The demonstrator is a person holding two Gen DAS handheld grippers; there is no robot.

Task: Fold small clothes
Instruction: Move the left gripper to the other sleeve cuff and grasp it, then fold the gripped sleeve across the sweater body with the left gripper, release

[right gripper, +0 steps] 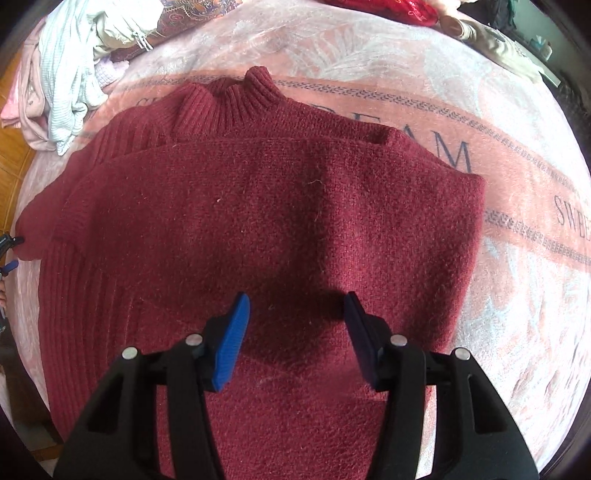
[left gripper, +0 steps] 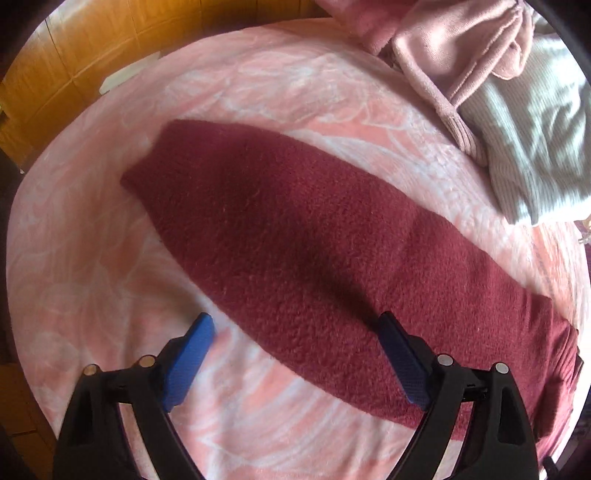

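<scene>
A dark red knitted sweater [right gripper: 258, 221] lies flat on a pink bed blanket [right gripper: 498, 295], its ribbed collar [right gripper: 236, 99] at the far side. My right gripper [right gripper: 297, 299] is open and empty just above the sweater's near part. In the left wrist view a long sleeve or folded side of the sweater [left gripper: 295, 236] runs across the blanket [left gripper: 92, 258]. My left gripper [left gripper: 295, 321] is open wide and empty over its near edge, one finger above the blanket and one above the red knit.
A pile of pink and pale grey clothes [left gripper: 498, 92] lies at the far right in the left wrist view; it shows at the top left in the right wrist view [right gripper: 62, 85]. Wooden floor [left gripper: 55, 74] lies beyond the bed edge. More red and beige items [right gripper: 424, 11] lie at the far side.
</scene>
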